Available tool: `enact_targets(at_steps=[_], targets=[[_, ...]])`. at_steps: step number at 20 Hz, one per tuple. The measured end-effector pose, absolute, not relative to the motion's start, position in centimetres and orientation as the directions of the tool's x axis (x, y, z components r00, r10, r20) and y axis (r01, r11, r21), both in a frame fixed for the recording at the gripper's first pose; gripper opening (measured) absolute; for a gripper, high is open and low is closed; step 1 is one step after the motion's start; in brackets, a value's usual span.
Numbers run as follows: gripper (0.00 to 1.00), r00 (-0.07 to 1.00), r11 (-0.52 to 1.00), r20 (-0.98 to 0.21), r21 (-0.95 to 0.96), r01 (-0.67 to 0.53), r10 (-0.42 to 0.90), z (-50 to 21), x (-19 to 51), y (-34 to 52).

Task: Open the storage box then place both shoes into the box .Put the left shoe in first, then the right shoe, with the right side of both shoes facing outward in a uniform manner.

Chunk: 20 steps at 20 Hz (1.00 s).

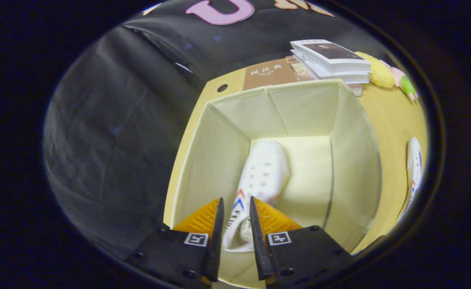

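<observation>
An open cream storage box [219, 160] stands on the yellow table, and I look down into it. A white shoe [264, 172] with red and blue stripes near its heel is inside, its toe down by the box floor along the left wall. My gripper [236, 199] is shut on the heel end of this shoe, with a finger pressing on each side. The second white shoe [415, 170] lies on the table outside the box, to the right of its wall.
Beyond the box are a brown book [267, 74], a stack of white books [331, 60] and a yellow plush toy [384, 74]. The table [388, 116] ends at black cloth just left of the box.
</observation>
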State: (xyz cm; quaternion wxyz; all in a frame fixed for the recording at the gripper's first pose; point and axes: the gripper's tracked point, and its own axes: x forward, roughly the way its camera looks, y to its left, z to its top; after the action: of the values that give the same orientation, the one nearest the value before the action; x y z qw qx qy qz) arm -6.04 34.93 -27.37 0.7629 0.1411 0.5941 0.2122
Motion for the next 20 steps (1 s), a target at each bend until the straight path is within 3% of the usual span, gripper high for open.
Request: enact_targets(at_steps=[5, 12, 20], targets=[[1.00, 0.250, 0.844, -0.807, 0.497, -0.201, 0.535, -24.7, -5.4, 33.6], [1.00, 0.360, 0.809, -0.725, 0.541, -0.230, 0.587, -19.2, -3.1, 27.7], [1.00, 0.477, 0.859, -0.722, 0.483, -0.171, 0.501, -17.3, -1.0, 15.1]])
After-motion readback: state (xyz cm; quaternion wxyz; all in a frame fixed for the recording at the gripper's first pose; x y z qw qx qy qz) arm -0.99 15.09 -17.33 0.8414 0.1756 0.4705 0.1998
